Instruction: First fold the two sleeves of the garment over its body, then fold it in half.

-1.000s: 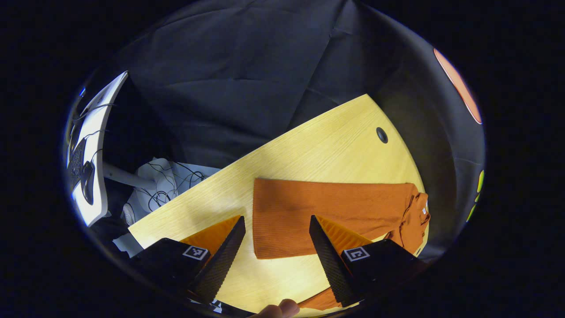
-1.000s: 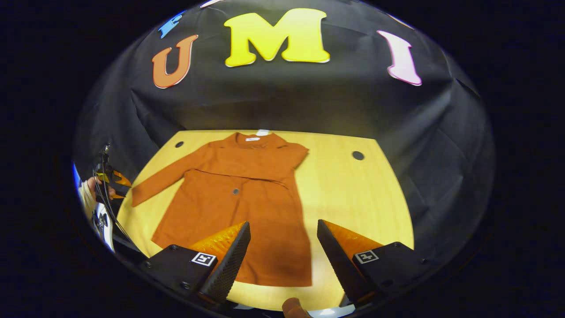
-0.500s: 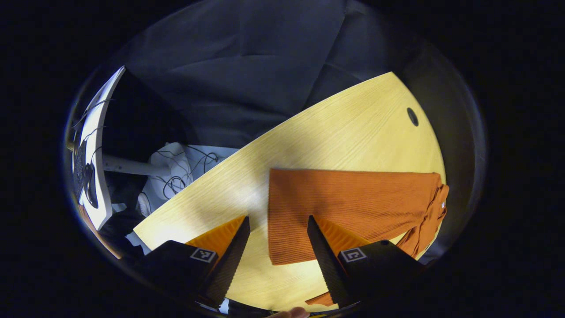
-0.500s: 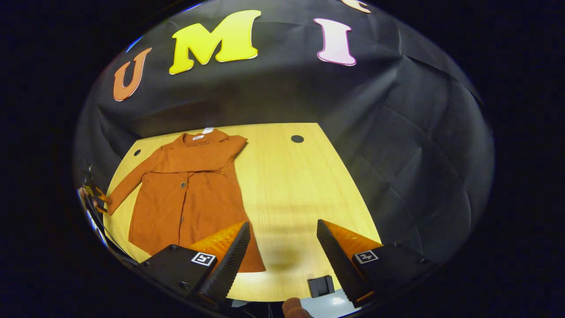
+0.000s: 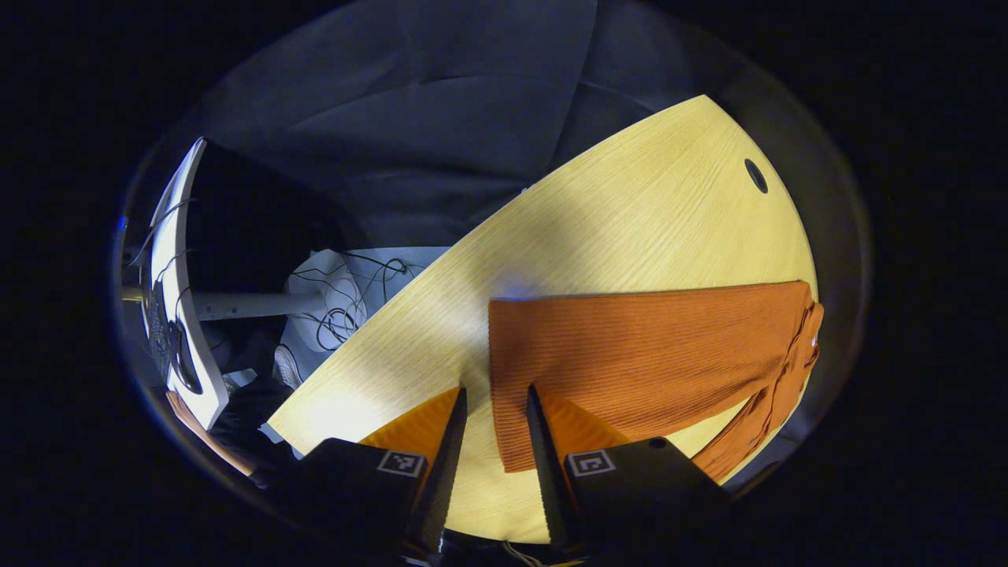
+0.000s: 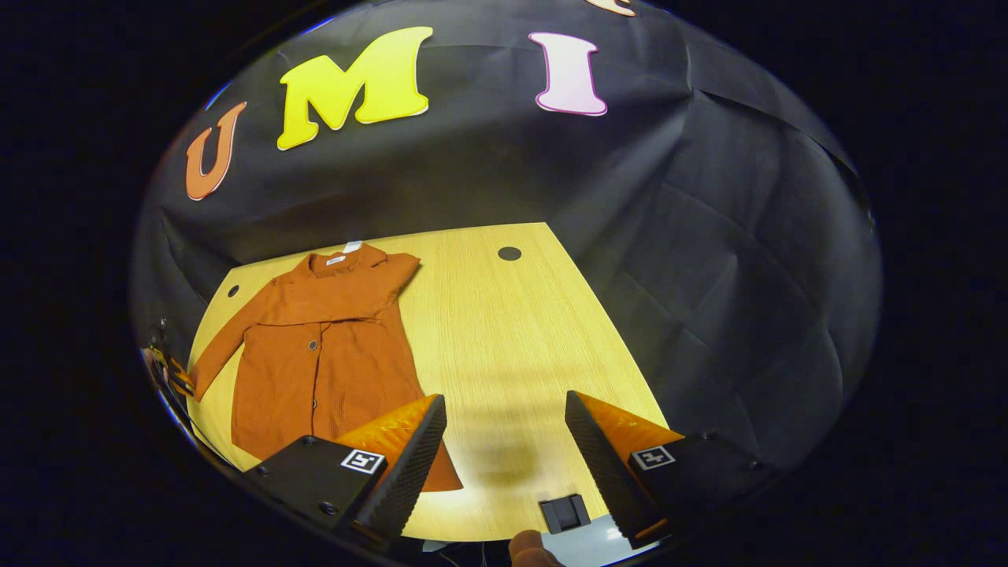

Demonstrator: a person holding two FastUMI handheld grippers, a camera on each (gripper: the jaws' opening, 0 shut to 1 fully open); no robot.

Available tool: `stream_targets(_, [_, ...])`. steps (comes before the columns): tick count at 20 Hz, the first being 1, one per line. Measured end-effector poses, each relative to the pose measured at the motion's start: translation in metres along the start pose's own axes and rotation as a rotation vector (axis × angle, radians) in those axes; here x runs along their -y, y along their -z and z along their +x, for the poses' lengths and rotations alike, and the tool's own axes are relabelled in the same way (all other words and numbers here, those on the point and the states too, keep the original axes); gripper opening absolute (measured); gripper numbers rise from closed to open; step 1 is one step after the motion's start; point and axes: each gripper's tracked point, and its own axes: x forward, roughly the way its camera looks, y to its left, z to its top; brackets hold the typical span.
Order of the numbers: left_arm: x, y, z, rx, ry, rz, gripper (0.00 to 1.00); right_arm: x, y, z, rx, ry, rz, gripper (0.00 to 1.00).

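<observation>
A rust-orange buttoned garment (image 6: pixel 331 354) lies flat on the left part of the wooden table (image 6: pixel 504 339), collar toward the booth wall. Its right sleeve is folded in over the chest. Its left sleeve (image 5: pixel 646 346) stretches out straight across the table (image 5: pixel 630 213). My left gripper (image 5: pixel 494 394) sits low at that sleeve's cuff. Its jaws are narrowed, a gap still shows, and the cuff's edge lies in that gap. My right gripper (image 6: pixel 504 409) hangs open over bare wood to the right of the garment, holding nothing.
A small black block (image 6: pixel 563 512) sits at the table's near edge, with a fingertip (image 6: pixel 528 545) just below it. Beyond the table's left edge are a white panel (image 5: pixel 177 276) and tangled cables (image 5: pixel 346 299) on the floor. Round holes (image 6: pixel 509 253) mark the tabletop.
My left gripper has come in closer to the cuff and its jaws have narrowed. My right gripper has swung right, off the garment's hem to over bare table.
</observation>
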Motion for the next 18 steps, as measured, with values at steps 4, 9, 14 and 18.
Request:
stream_targets(4, [0.010,-0.002,-0.002,0.013,0.010,-0.045,0.07,0.007,0.001,0.006,-0.005,-0.001,-0.003,0.98])
stream_targets(9, [0.023,-0.002,-0.009,0.044,0.029,-0.031,0.03,0.015,0.004,0.009,-0.005,-0.014,-0.014,0.97])
stream_targets(14, [0.043,-0.011,-0.051,0.097,0.061,0.010,0.03,0.023,0.000,0.018,0.001,-0.044,-0.012,0.97])
stream_targets(18, [0.076,-0.012,-0.094,0.150,0.094,0.055,0.03,0.019,-0.001,0.026,-0.004,-0.103,0.006,0.98])
